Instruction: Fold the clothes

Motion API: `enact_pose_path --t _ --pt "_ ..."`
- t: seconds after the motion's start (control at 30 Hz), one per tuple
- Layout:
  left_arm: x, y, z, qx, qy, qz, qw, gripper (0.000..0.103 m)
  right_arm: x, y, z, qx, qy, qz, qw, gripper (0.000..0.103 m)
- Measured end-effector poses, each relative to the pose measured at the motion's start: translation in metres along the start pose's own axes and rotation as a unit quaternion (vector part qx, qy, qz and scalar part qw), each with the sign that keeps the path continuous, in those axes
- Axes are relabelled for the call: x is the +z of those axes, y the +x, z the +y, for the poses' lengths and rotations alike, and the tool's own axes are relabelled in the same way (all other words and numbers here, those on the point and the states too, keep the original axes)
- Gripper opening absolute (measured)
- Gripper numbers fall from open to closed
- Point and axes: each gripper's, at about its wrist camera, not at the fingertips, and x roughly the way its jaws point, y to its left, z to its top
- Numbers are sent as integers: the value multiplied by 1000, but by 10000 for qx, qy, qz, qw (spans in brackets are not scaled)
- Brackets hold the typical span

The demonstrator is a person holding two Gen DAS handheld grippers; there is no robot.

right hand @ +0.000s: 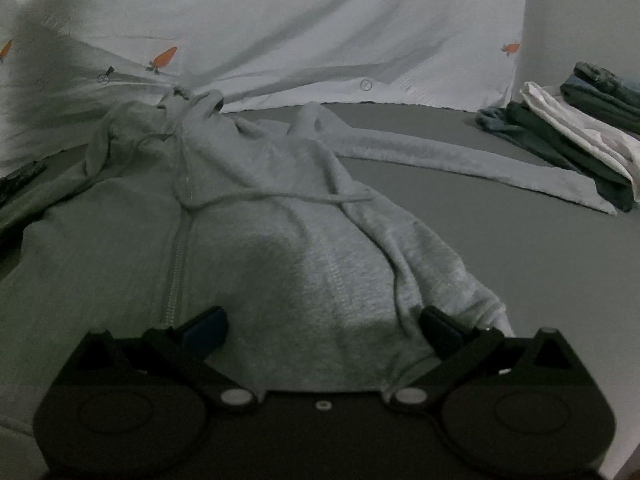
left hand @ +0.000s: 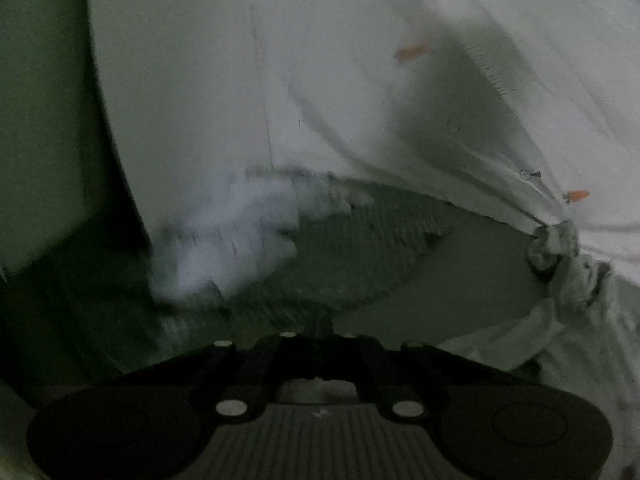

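Right tool gapes wide over the grey hoodie, apparently lying lengthwise, hood farthest.

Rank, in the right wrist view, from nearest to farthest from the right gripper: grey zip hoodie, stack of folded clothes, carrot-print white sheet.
1. Grey zip hoodie, directly under the right gripper.
2. Stack of folded clothes, far right.
3. Carrot-print white sheet, along the back.

Hoodie on the bed, folded stack right, sheet seemingly behind.
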Motion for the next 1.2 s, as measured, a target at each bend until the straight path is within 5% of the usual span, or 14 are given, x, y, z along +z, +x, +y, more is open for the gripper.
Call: enact_pose_path --t 0.2,0.33,0.5,0.7,0.83,1.0,1.1,1.2 --pt "-34 37 -4 -344 130 807 9961 5 -1 0 1 2 10 -13 10000 103" --pt "-61 56 -16 -422 884 1198 9879 28 -2 0 1 -2 11 -21 10000 103" --pt "-89 73 -25 -391 1622 1419 9757 29 -2 0 2 -9 19 -29 10000 103" --pt "-107 79 -32 -463 2200 1434 9638 46 -2 0 1 -6 16 -30 10000 103" --pt "-114 90 -36 -372 2490 1400 9576 48 -3 1 1 0 12 -32 10000 103" --pt "-112 99 -35 -469 2359 1336 9614 44 -3 1 0 2 11 -35 10000 103" --pt "-103 102 -27 -594 1754 1488 9714 4 -3 1 0 2 13 -37 10000 103" --pt "-88 91 -21 -959 1258 1563 9750 3 -3 1 0 -3 17 -48 10000 103"
